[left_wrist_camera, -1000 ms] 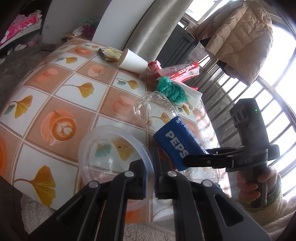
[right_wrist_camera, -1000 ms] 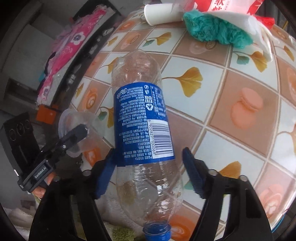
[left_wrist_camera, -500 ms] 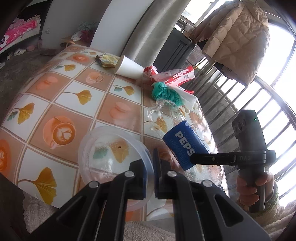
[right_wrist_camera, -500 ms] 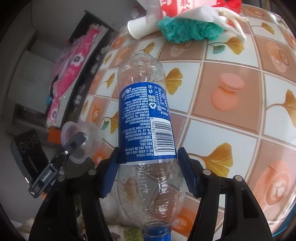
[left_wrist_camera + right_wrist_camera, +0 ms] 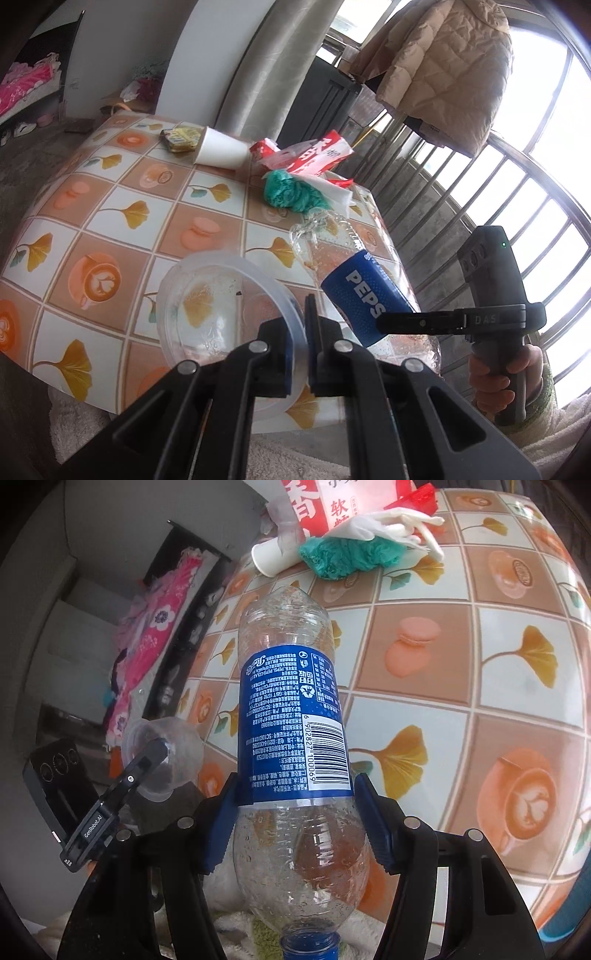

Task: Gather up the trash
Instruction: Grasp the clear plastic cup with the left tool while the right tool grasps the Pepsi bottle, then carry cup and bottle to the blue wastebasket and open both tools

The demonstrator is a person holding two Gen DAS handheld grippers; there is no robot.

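My left gripper is pinching the rim of a clear plastic lid between nearly closed pads, holding it tilted over the near edge of the table. My right gripper is clamping an empty Pepsi bottle at the lower end of its blue label, both blue pads pressing on its sides; the blue cap is pointing back toward the camera and the base is pointing away over the tabletop. My right hand, in a pale fleecy sleeve, is grasping the gripper's handle at the table's right edge.

Other trash is lying toward the far side of the tiled-pattern tablecloth: a white paper cup on its side, a yellow wrapper just beside its mouth, a red-and-white package, a crumpled teal bag touching a wad of white tissue. A beige quilted jacket is hanging against the barred window.
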